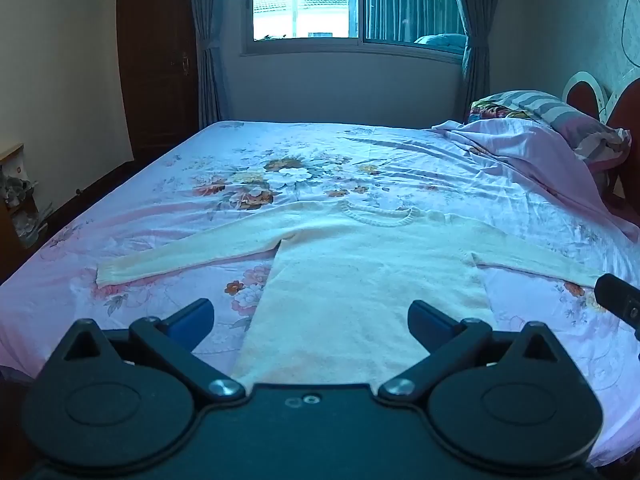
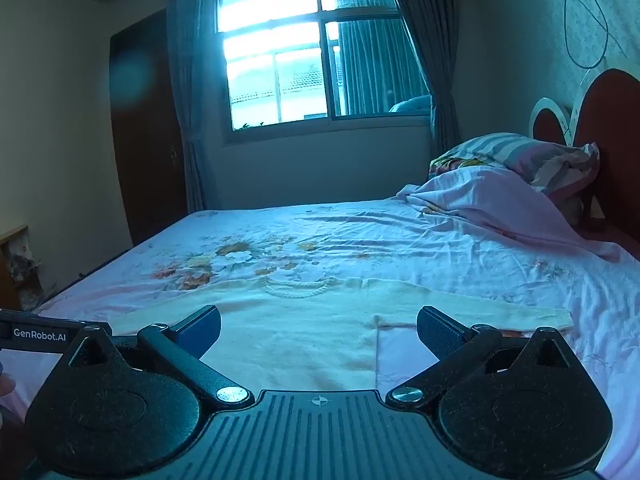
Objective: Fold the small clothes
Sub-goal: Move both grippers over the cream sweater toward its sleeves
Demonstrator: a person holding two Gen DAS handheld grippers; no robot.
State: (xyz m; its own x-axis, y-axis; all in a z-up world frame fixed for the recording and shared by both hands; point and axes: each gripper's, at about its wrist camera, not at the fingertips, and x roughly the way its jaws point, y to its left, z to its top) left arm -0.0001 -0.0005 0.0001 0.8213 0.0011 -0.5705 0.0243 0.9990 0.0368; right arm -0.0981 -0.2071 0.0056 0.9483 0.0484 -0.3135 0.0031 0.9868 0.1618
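A cream knitted sweater [image 1: 360, 264] lies flat on the bed, collar away from me, both sleeves spread out to the sides. It also shows in the right wrist view [image 2: 304, 332]. My left gripper [image 1: 311, 316] is open and empty, held just above the sweater's hem. My right gripper [image 2: 319, 326] is open and empty, above the sweater's right half near the right sleeve [image 2: 520, 314]. The left sleeve's cuff [image 1: 108, 274] lies to the left.
The bed has a pale floral sheet [image 1: 280, 172]. A bunched pink blanket [image 1: 532, 152] and a striped pillow [image 1: 552, 110] lie at the far right by the headboard [image 2: 612, 120]. The other gripper's body [image 1: 620, 300] shows at the right edge. A dark door [image 1: 160, 52] stands far left.
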